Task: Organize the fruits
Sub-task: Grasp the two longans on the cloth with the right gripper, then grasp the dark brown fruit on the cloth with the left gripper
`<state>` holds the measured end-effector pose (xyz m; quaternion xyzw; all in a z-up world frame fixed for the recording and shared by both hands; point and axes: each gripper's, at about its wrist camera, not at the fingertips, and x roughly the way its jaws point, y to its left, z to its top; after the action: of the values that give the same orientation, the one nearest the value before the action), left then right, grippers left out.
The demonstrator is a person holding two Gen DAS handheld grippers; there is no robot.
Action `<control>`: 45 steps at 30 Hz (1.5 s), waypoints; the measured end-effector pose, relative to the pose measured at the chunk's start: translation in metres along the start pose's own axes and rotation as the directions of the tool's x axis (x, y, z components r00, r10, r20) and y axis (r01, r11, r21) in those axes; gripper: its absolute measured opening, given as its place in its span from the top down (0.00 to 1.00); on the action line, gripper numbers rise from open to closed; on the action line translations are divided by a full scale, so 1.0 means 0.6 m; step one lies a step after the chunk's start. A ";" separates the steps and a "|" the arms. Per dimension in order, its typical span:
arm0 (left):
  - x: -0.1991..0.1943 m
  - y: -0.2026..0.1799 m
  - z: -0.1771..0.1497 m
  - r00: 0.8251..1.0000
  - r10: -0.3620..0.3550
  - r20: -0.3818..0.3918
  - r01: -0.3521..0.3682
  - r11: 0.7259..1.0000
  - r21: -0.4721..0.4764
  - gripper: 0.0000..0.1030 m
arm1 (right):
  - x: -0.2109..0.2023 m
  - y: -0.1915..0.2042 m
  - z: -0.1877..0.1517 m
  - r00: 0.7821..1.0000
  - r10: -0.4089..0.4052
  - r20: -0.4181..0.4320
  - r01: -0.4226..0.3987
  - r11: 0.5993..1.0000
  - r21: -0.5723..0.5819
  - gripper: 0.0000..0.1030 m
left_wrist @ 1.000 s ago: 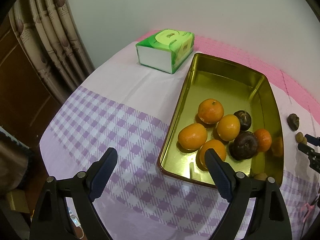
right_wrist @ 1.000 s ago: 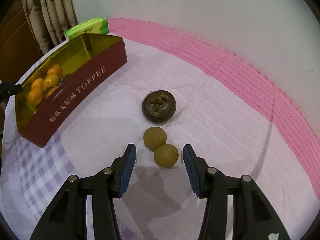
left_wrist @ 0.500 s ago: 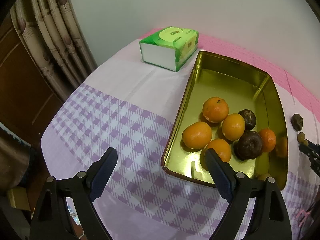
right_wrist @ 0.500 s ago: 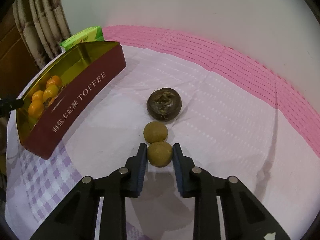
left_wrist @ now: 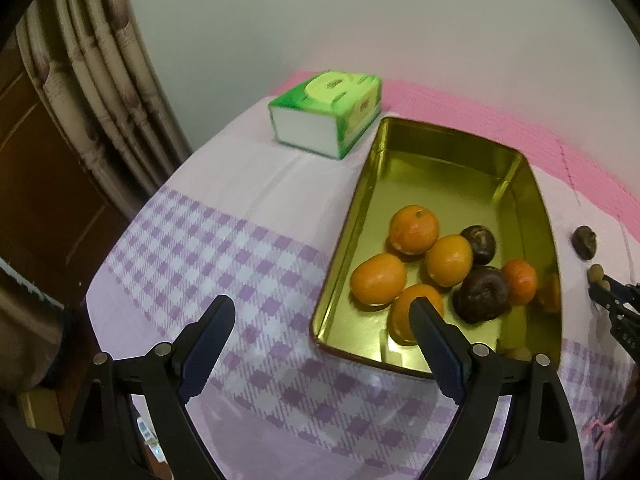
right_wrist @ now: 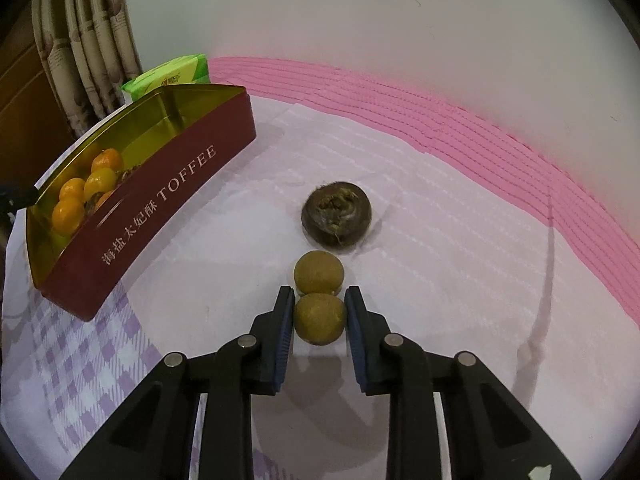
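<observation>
Right gripper (right_wrist: 319,314) clamped on small round olive-brown fruit (right_wrist: 320,319), near a matching second one (right_wrist: 319,272) (touching it) and dark wrinkled round fruit (right_wrist: 336,215) farther back. Left gripper (left_wrist: 322,330) spread wide, holding nothing, over checked purple tablecloth (left_wrist: 224,264). Gold-lined red toffee tin (left_wrist: 448,168) holding oranges (left_wrist: 414,229), left of the loose fruit.

My right gripper (right_wrist: 319,312) points steeply downward, its jaws clamped from nine and three o'clock on a small round fruit (right_wrist: 320,319) that fills the gap between the pads. My left gripper (left_wrist: 322,334) points down at a similar angle, its jaws spread wide with nothing between them, both fingers clear of contact.
</observation>
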<state>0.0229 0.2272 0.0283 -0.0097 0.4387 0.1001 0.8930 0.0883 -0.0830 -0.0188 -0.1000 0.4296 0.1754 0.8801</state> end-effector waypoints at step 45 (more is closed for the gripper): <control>0.029 -0.441 0.045 0.934 -0.357 -0.027 0.344 0.874 0.344 0.15 | -0.022 -0.207 -0.048 0.967 -0.256 0.016 0.245 0.940 0.238 0.76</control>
<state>0.1040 -0.0265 0.0124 0.0685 0.4235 -0.1412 0.8922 0.1089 -0.2093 -0.0230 -0.0452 0.4106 0.0124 0.9106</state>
